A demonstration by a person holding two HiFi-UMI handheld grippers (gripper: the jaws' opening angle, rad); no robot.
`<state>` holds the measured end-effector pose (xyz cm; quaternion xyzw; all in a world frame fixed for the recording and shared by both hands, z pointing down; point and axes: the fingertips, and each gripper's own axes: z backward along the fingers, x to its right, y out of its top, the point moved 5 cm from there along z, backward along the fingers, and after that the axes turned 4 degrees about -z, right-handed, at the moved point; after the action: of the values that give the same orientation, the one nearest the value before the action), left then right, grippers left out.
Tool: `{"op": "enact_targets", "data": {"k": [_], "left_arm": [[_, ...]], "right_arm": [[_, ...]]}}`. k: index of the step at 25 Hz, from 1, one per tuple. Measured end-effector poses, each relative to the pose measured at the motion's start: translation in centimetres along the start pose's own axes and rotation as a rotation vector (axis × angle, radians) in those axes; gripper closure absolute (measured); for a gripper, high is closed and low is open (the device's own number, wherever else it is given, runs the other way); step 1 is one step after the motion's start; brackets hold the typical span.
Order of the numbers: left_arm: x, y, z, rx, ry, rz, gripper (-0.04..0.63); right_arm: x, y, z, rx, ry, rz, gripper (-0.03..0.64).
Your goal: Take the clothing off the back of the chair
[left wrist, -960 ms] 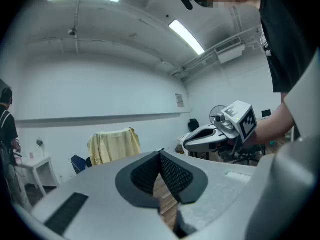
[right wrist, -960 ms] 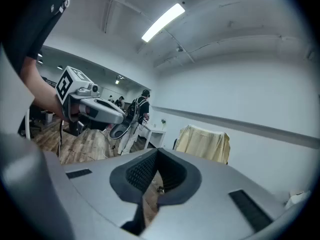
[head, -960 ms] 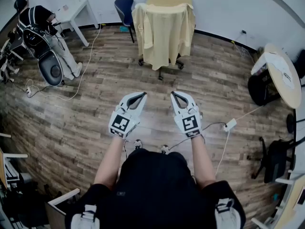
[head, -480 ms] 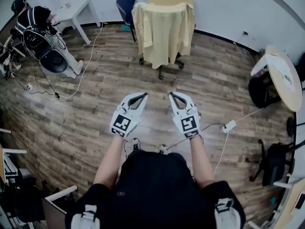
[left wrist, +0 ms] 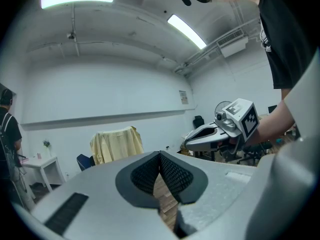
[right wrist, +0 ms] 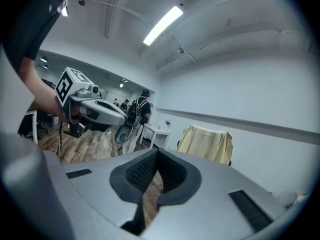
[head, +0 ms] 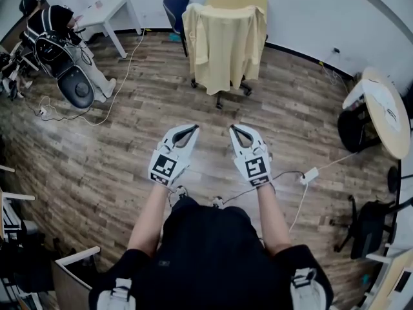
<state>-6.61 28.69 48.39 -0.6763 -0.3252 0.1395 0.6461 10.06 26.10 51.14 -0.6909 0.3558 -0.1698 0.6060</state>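
Head view: we see the left hand-held gripper (head: 193,128) and the right hand-held gripper (head: 233,128) held out side by side above the wood floor (head: 116,147), a little apart, both pointing toward the far wall. Both are clenched. Each gripper view shows its jaws pressed together with nothing between them, only floor showing below the pads. The yellow shirt (head: 224,44) hangs over the back of an office chair (head: 219,94) on castors near the far wall, ahead of both grippers and well apart from them. It covers the backrest and drapes down toward the seat, sleeves hanging at the sides. We see no contact with it. A blue chair (head: 173,6) stands just left of the office chair. A white desk (head: 110,8) sits in the far left corner, with a person (head: 58,31) in a dark top beside it. On the right: a round desk (head: 386,102) and a white power brick (head: 309,175) on the floor, cable attached.
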Motion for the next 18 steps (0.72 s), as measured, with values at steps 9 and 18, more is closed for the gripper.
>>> {"op": "enact_targets", "data": {"k": [9, 18], "left_arm": [[-0.9, -0.1, -0.4, 0.006, 0.006, 0.018, 0.595], [-5.2, -1.3, -2.0, 0.010, 0.023, 0.038, 0.595]], "right_arm": [[0.6, 0.3, -0.6, 0.000, 0.010, -0.001, 0.623], [2.0, 0.6, -4.1, -0.014, 0.002, -0.026, 0.623]]}}
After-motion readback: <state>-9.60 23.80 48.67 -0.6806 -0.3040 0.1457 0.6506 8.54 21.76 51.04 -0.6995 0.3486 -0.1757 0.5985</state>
